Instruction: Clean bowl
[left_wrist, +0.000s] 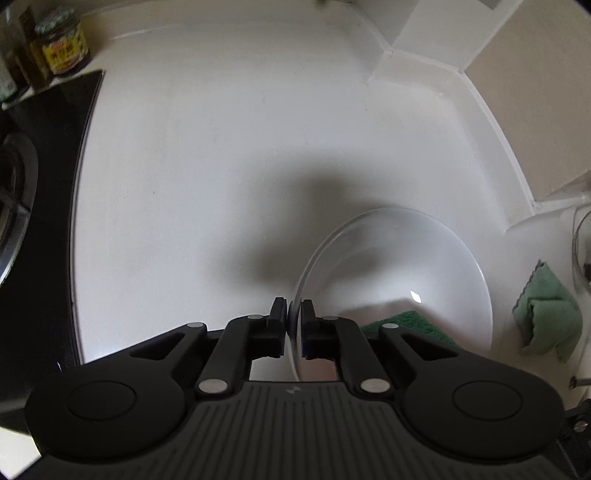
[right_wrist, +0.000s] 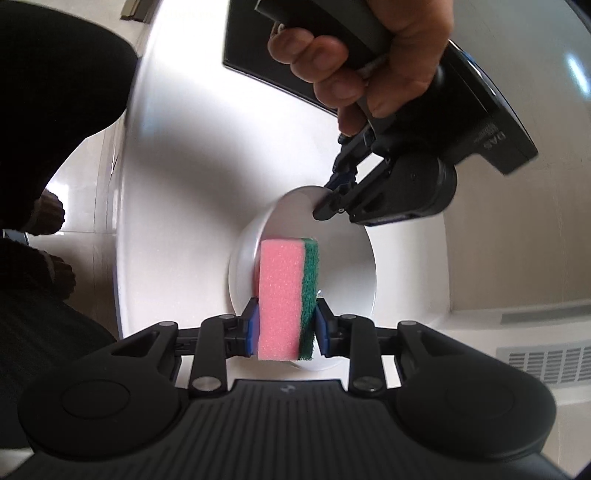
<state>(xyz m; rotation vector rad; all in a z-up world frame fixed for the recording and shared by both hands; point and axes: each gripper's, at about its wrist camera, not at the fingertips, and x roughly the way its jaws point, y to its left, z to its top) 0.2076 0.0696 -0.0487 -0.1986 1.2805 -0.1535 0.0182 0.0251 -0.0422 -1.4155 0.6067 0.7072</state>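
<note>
The left gripper (left_wrist: 293, 314) pinches the rim of the white round bowl (left_wrist: 424, 266) with its jaws closed on the thin edge. It holds the bowl tipped up over the white tabletop (left_wrist: 221, 147), so the inside faces the other tool. The right gripper (right_wrist: 283, 325) squeezes a pink sponge with a green scrubbing side (right_wrist: 286, 295) between its jaws. The sponge stands upright, its far end inside the bowl, ready to rub. A folded green cloth (left_wrist: 546, 314) lies nearby, maybe for drying. A person's hand (right_wrist: 354, 62) holds the left tool steady.
</note>
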